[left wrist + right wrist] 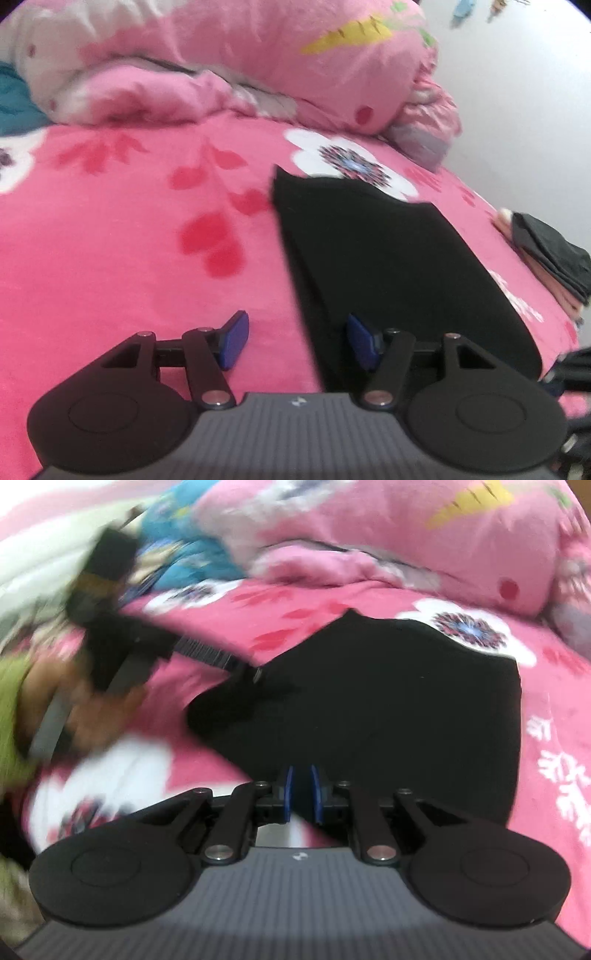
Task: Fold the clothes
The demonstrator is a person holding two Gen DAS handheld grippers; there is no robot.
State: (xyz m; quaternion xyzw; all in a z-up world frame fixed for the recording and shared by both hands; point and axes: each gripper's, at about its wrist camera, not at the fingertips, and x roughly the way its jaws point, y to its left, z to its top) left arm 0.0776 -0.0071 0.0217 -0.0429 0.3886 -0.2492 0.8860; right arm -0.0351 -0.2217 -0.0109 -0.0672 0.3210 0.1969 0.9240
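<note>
I have the right tool (301,794) clenched on the near edge of the black garment (388,709), which lies flat on the pink floral bedspread (129,240) ahead of it, while my left tool (297,341) hangs released, straddling the garment's left edge (probably to steady a fold).

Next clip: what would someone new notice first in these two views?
A black garment lies flat on the bright pink flowered bedspread, with puffy pink bedding heaped behind it. The right tongs are nearly closed at the garment's near edge, while the left tongs hang open at its left edge. A small stack of folded clothes sits far right.
</note>
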